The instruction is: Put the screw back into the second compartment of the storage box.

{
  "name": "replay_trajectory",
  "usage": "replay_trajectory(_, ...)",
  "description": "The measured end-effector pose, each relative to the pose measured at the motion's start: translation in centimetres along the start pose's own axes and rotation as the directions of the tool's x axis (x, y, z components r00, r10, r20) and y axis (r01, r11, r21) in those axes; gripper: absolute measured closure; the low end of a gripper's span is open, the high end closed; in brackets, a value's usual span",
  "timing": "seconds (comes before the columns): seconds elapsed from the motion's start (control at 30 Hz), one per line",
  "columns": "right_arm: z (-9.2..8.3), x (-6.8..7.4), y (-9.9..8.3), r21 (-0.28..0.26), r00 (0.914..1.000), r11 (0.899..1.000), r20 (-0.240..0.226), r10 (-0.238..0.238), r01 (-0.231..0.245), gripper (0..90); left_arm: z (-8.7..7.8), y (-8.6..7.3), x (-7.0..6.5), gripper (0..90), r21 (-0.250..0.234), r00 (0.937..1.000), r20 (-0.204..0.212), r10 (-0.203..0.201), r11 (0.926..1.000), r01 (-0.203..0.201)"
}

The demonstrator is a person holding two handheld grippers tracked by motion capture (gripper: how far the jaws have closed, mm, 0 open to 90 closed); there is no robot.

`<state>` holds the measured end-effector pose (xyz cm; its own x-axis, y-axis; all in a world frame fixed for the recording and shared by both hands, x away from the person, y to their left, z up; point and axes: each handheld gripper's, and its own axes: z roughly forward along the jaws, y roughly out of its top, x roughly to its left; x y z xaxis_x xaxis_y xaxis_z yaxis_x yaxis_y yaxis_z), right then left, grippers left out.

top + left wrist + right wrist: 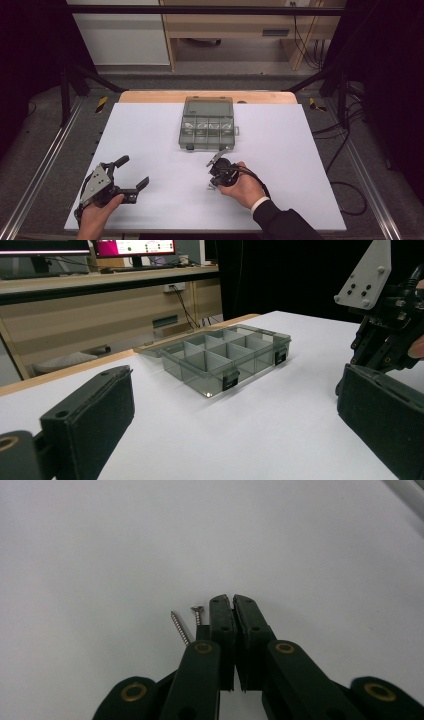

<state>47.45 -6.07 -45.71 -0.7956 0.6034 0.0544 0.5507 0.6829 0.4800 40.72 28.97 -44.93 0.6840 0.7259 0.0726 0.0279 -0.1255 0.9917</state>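
steel screws (180,626) lie just left of the right gripper (232,599), its fingers clenched on nothing visible: pickup missed. next, reopen, straddle one. left gripper (131,171) released.

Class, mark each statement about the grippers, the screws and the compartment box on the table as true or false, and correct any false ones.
1. The right gripper has its jaws shut. True.
2. The left gripper is shut. False: its jaws stand wide open.
3. Two screws lie beside the right gripper's jaws. True.
4. The compartment box has its lid closed. False: the lid is folded back, open.
5. The left gripper holds the box. False: it is apart from it.
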Motion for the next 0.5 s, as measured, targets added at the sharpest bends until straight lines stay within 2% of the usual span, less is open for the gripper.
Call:
replay_trajectory(0.17,-0.1,-0.1,0.0,-0.022,1.0000,1.000,0.000,0.000,0.000,87.8,0.0,0.0,0.0,1.7,0.003,1.0000,0.001,0.003,1.0000,-0.003)
replay_trajectory(0.23,-0.5,-0.3,0.0,-0.050,1.0000,0.999,0.002,0.006,-0.006,87.8,0.0,0.0,0.0,1.7,0.003,1.0000,0.002,0.004,1.0000,-0.004)
replay_trajectory(0.5,-1.4,-0.7,0.1,-0.106,0.9999,0.994,0.011,0.009,-0.008,87.8,0.1,-0.1,-0.2,1.7,0.006,1.0000,0.002,0.003,1.0000,-0.003)
